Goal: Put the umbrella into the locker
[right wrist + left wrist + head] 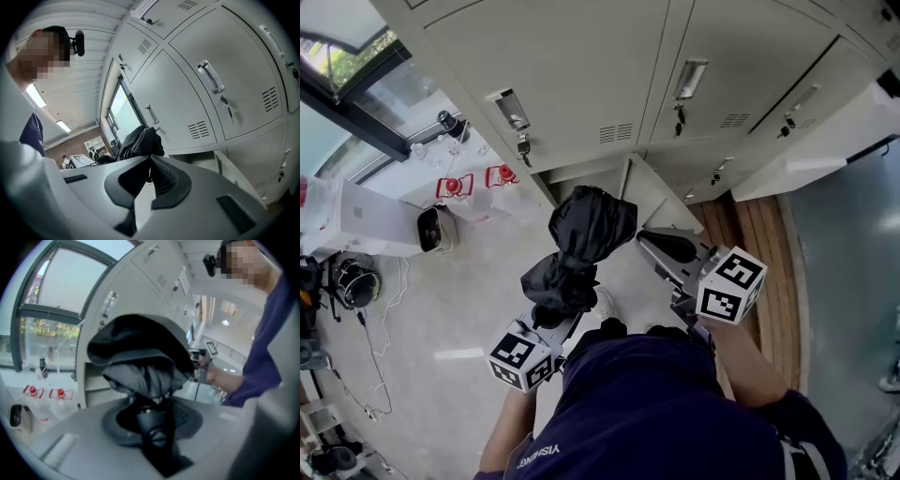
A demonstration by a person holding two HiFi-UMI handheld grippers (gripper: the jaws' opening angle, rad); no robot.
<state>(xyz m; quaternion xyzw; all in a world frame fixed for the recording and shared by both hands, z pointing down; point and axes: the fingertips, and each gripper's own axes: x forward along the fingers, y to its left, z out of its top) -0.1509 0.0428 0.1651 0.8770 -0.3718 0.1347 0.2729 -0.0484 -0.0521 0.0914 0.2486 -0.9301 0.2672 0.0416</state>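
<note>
- Head view: the left gripper [549, 321] clamps the lower end of the black folded umbrella [586, 234], whose bundled canopy rises from it toward 12 o'clock. The right gripper [649, 240] sits at the umbrella's 3 o'clock, apart from it. The open locker [652, 195] lies at 12 o'clock, just past the canopy.
- Left gripper view: the jaws are pinched on the umbrella's [140, 362] stem end, with the canopy bunched above.
- Right gripper view: the jaw tips meet with nothing between them. The umbrella [138, 143] shows at 11 o'clock and the locker's [234, 174] open door at 4 o'clock.
</note>
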